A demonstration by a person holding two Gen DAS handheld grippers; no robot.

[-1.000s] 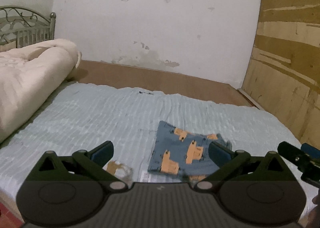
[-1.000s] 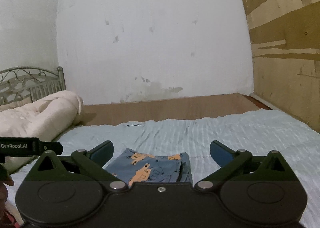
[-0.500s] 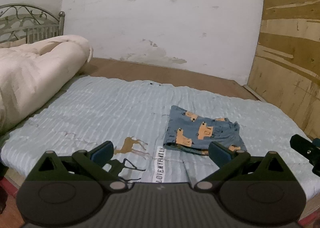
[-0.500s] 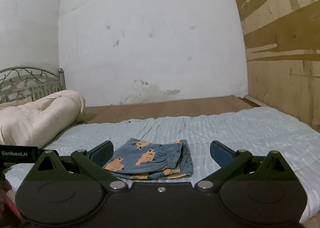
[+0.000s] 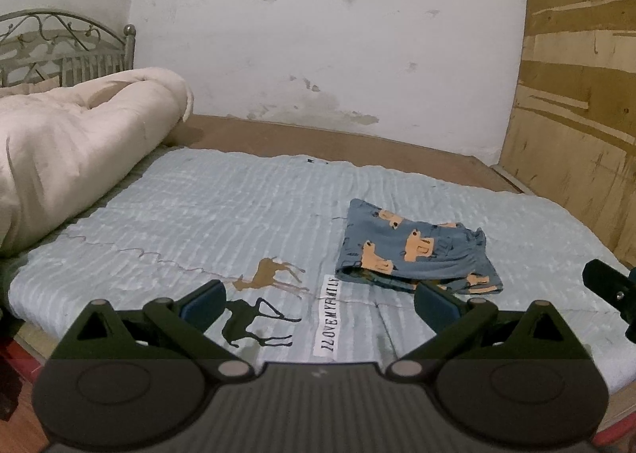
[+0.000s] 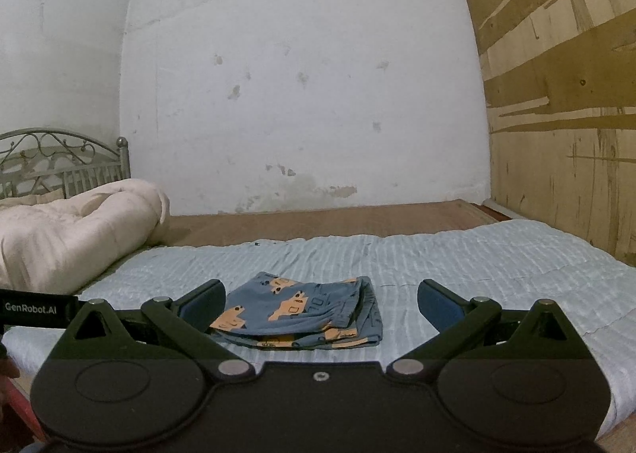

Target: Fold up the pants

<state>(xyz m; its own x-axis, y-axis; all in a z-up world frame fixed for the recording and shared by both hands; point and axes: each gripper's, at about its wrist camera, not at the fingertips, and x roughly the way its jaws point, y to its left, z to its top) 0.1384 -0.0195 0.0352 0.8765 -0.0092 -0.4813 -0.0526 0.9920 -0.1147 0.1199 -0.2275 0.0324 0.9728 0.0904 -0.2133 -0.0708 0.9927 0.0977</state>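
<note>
Both grippers have pulled back since a second ago: left hand-held gripper and right hand-held gripper are spread wide, holding nothing. The folded pants lie on the bed, more deer print showing now.

I see the folded pants lying on the quilt, right of its middle and toward the near edge; the deer print and the text label sit on the quilt just left of them; the rolled duvet lies at far left, before the metal headboard; the plywood wall stands to the right.
</note>
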